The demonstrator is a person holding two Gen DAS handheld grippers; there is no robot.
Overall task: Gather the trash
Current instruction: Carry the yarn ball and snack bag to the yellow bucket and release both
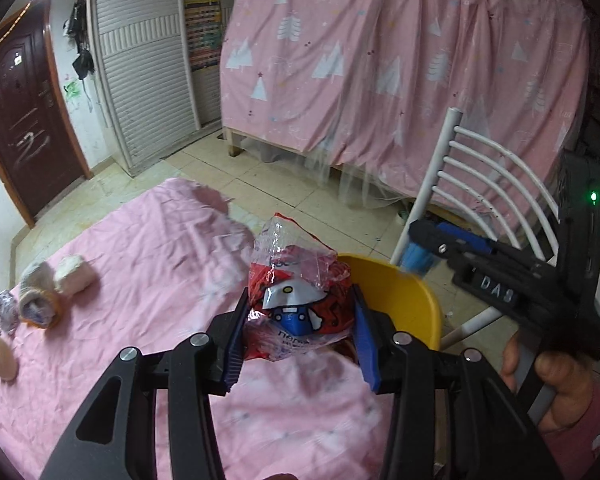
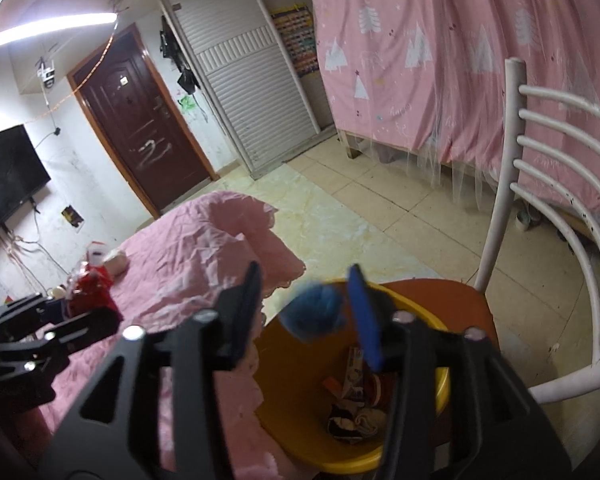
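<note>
Just beside the yellow basin (image 2: pixel 440 394) on the chair seat, a pink-covered bed (image 1: pixel 148 264) carries loose scraps. The left gripper (image 1: pixel 298 330) clamps a red cartoon wrapper (image 1: pixel 296 300), its print unreadable, at the basin's rim. The right gripper (image 2: pixel 306 310), marked "DAS", stands parted above the basin, a blurred blue ball (image 2: pixel 314 314) loose between its fingers.

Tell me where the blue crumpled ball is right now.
In the right wrist view, the blue crumpled ball is between the right gripper's opened fingers, above the yellow bin.
</note>
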